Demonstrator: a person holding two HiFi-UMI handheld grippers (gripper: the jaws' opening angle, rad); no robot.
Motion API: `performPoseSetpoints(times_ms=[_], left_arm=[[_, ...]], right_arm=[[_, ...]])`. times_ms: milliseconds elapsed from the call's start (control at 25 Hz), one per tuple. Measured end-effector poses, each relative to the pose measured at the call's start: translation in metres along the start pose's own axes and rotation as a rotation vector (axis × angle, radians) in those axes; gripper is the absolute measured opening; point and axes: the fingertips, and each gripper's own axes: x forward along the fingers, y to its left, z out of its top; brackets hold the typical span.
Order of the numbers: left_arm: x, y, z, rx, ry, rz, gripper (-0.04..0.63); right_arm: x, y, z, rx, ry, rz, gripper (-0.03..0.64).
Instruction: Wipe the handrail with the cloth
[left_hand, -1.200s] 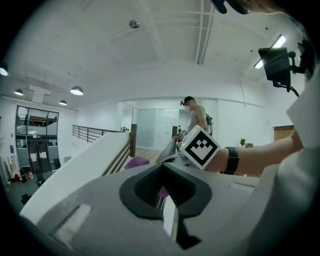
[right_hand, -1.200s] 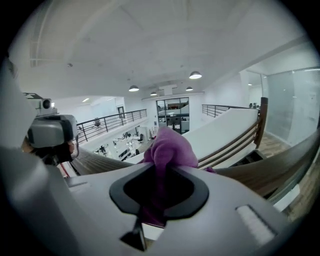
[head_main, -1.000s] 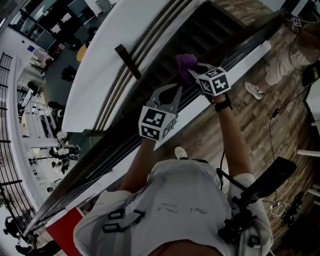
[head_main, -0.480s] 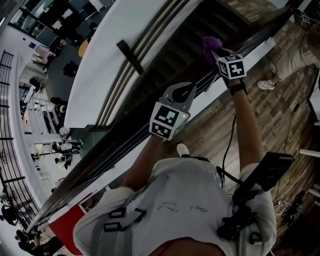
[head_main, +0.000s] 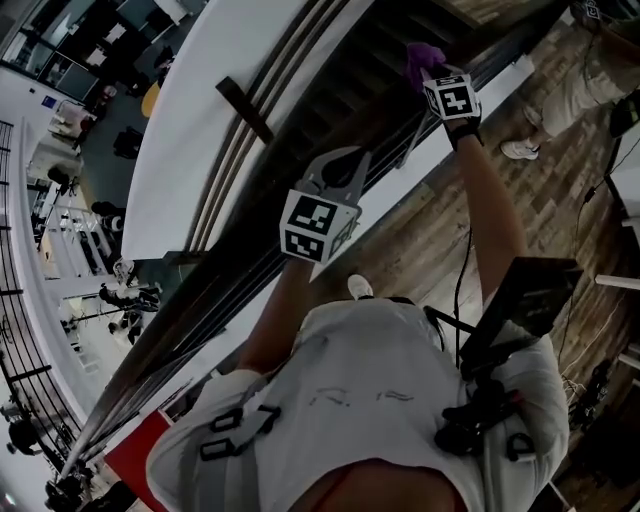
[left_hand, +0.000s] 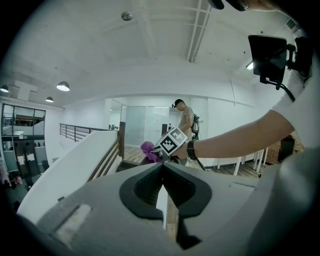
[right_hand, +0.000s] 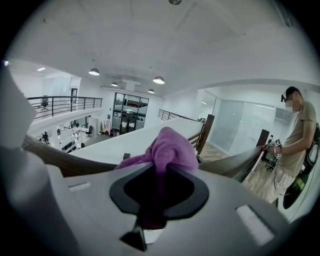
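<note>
The dark wooden handrail (head_main: 190, 320) runs slantwise from lower left to upper right in the head view. A purple cloth (head_main: 422, 55) lies on it far up the rail, and my right gripper (head_main: 430, 70) is shut on it. In the right gripper view the cloth (right_hand: 170, 147) bulges out between the jaws, with the brown rail (right_hand: 235, 165) passing beneath. My left gripper (head_main: 352, 165) hovers over the rail lower down, shut with nothing in it. In the left gripper view its tips (left_hand: 162, 166) meet, with the cloth (left_hand: 147, 150) and the right gripper's marker cube (left_hand: 173, 141) ahead.
Beyond the rail lies a white sloping stair wall (head_main: 220, 120) with an open drop to a lower floor (head_main: 120, 150). A person (head_main: 590, 70) stands on the wood floor at the upper right. Cables (head_main: 590, 400) lie on the floor at the right.
My right gripper has slid the purple cloth farther up the rail toward the upper right. The left gripper has shifted only slightly and stays shut.
</note>
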Motion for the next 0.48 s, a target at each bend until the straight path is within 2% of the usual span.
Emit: performPoseSetpoints(times_ms=[200, 360, 480], left_arm=[[-0.007, -0.016, -0.004, 0.007, -0.002, 0.013, 0.001], [-0.02, -0.002, -0.011, 0.006, -0.007, 0.084, 0.002], [-0.036, 0.014, -0.016, -0.001, -0.016, 0.146, 0.001]], right_arm=[[-0.008, -0.017, -0.01, 0.002, 0.011, -0.018, 0.055], [0.007, -0.019, -0.004, -0.003, -0.008, -0.026, 0.053], [0.009, -0.025, -0.002, 0.004, 0.032, -0.068, 0.048]])
